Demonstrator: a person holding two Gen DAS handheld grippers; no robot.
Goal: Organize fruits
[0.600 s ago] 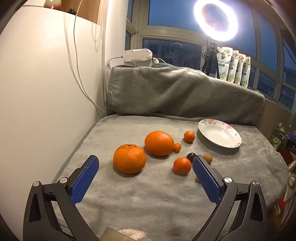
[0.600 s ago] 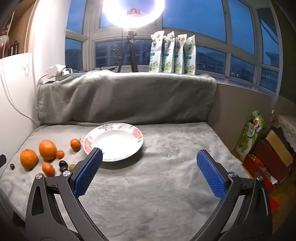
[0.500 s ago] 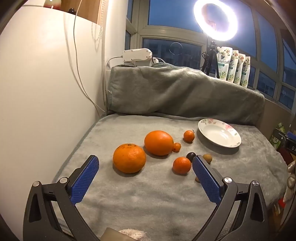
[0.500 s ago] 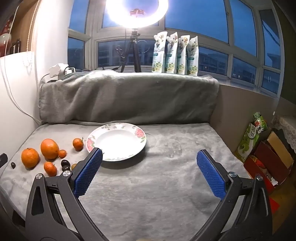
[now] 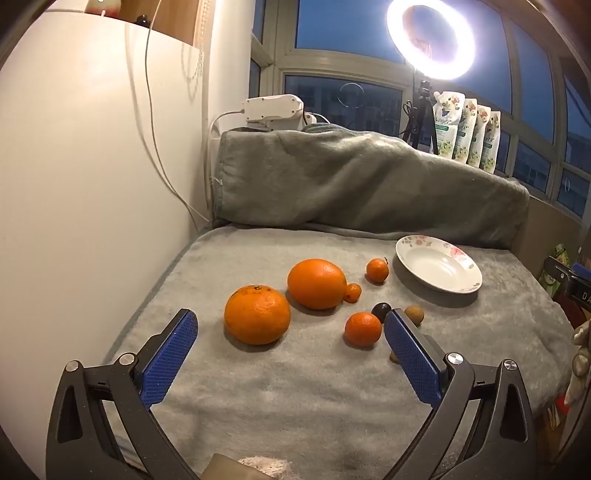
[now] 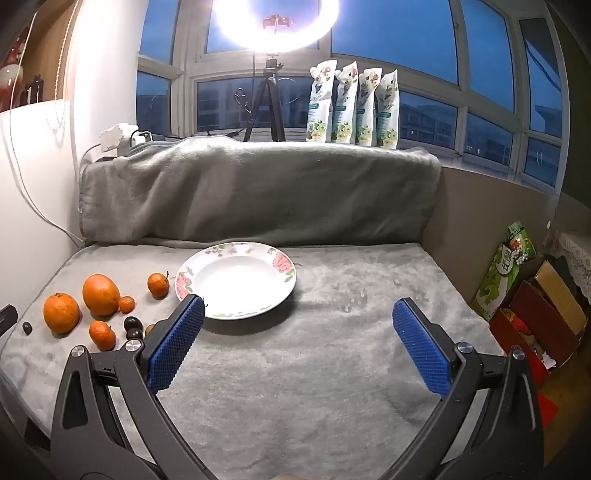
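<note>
Two large oranges (image 5: 257, 314) (image 5: 317, 283) lie on the grey blanket, with small mandarins (image 5: 362, 329) (image 5: 377, 270), a tiny kumquat (image 5: 352, 292), a dark fruit (image 5: 381, 311) and a brown one (image 5: 414, 314) to their right. A white floral plate (image 5: 439, 269) stands empty beyond them; it also shows in the right wrist view (image 6: 236, 279). My left gripper (image 5: 290, 338) is open and empty, just short of the near orange. My right gripper (image 6: 297, 326) is open and empty in front of the plate, with the fruit cluster (image 6: 100, 294) to its left.
A rolled grey blanket (image 6: 258, 192) backs the surface, with a white wall (image 5: 74, 184) on the left. A ring light on a tripod (image 6: 271, 22) and pouches (image 6: 352, 107) stand on the sill. Boxes and bags (image 6: 532, 306) sit beyond the right edge.
The right gripper's view has shifted slightly left, so the plate and fruit sit further right in it. The left gripper has barely moved. Both stay open.
</note>
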